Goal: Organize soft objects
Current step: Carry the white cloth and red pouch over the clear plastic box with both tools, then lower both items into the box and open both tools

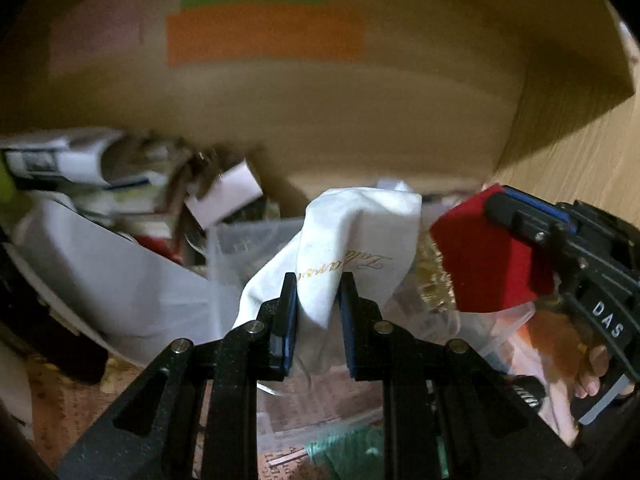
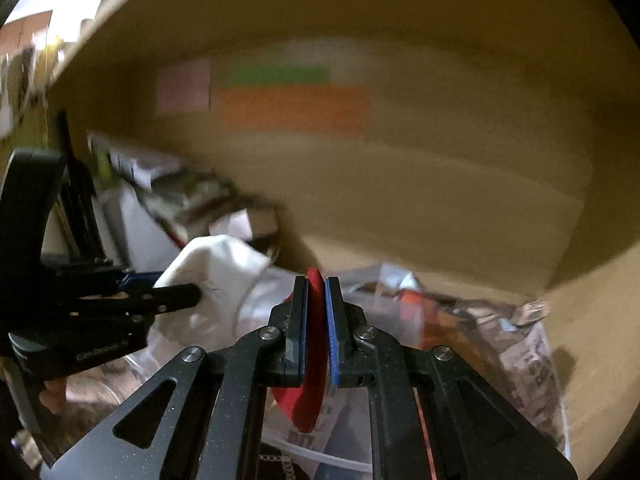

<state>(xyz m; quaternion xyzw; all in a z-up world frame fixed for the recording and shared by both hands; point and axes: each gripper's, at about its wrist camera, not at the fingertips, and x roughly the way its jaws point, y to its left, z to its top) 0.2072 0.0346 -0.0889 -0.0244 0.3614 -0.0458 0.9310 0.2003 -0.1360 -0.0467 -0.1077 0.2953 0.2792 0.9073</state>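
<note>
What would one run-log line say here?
left gripper: shut on white cloth | right gripper: shut on red cloth

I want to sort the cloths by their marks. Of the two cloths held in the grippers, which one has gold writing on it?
The white cloth, held in the left gripper, has gold script. The red cloth in the right gripper is plain.

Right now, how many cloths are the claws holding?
2: a white cloth in the left claw, a red cloth in the right claw. Others may be hidden in the clutter.
</note>
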